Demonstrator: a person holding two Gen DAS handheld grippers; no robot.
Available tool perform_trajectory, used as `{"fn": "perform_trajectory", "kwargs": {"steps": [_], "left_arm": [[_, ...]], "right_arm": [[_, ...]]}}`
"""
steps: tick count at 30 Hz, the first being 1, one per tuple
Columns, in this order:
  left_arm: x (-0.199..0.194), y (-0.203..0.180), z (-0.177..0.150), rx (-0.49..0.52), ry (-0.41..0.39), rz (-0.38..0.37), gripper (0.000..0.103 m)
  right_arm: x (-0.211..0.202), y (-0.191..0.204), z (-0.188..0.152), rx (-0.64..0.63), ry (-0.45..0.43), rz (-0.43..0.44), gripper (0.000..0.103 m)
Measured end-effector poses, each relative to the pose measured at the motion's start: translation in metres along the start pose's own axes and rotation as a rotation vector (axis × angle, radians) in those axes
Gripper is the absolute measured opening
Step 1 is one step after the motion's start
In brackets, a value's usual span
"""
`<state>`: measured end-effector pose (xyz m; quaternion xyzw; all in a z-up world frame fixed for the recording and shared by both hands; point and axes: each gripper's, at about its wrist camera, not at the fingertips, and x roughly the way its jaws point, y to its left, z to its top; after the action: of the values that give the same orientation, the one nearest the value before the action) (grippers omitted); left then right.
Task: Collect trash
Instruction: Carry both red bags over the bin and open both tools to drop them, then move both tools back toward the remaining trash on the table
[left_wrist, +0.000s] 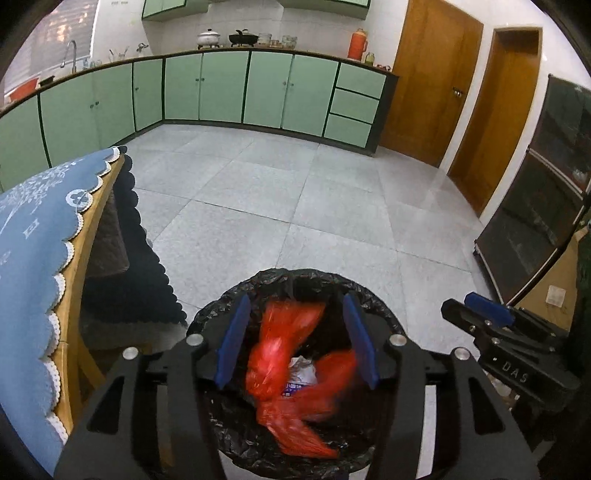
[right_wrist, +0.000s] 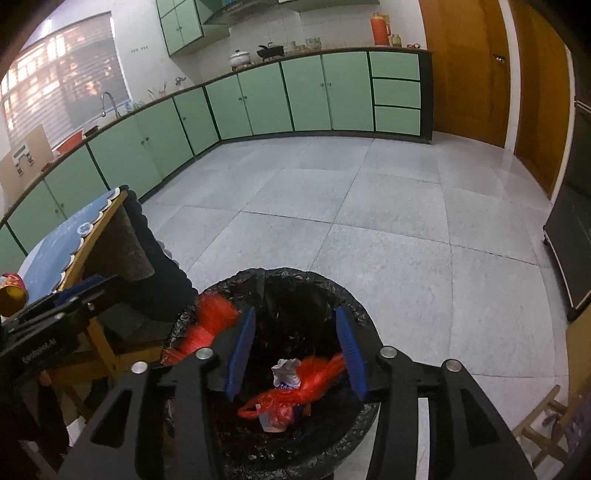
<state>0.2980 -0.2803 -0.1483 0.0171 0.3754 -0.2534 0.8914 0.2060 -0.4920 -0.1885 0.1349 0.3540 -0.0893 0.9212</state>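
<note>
A bin lined with a black bag (left_wrist: 207, 314) (right_wrist: 332, 284) stands on the floor right below both grippers. Inside lies a red plastic bag (left_wrist: 284, 354) (right_wrist: 317, 376), blurred in the left wrist view, with a crumpled white wrapper (right_wrist: 286, 369) beside it. One red end drapes over the bin's left rim. My left gripper (left_wrist: 296, 302) hangs over the bin mouth, blue pads apart and touching nothing. My right gripper (right_wrist: 296, 312) is open over the same bin, nothing pressed between its pads. Each gripper shows at the other view's edge: right (left_wrist: 487, 314), left (right_wrist: 74, 295).
A wooden table with a scalloped blue cloth (left_wrist: 33, 240) (right_wrist: 55, 251) stands just left of the bin; a red and gold can (right_wrist: 11, 291) sits on it. A dark glass cabinet (left_wrist: 535, 206) is at the right, a wooden stool (right_wrist: 546, 424) near it. Grey tiled floor runs to green cupboards (left_wrist: 221, 88).
</note>
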Motion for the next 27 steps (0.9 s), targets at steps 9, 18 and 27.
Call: {"fn": "perform_trajectory", "kwargs": {"steps": [9,18,27], "left_arm": [[-0.075,0.019,0.012,-0.028,-0.121,0.011,0.061],[-0.183,0.072,-0.017,-0.054,-0.252,0.157,0.081],[-0.26,0.14,-0.058,-0.061,-0.291,0.43,0.081]], "right_arm": [[-0.047,0.019,0.008,-0.012,-0.091,0.001,0.07],[-0.099,0.079,0.005,-0.013,-0.187,0.085,0.095],[-0.115,0.16,-0.003,-0.105,-0.203,0.189,0.095]]}}
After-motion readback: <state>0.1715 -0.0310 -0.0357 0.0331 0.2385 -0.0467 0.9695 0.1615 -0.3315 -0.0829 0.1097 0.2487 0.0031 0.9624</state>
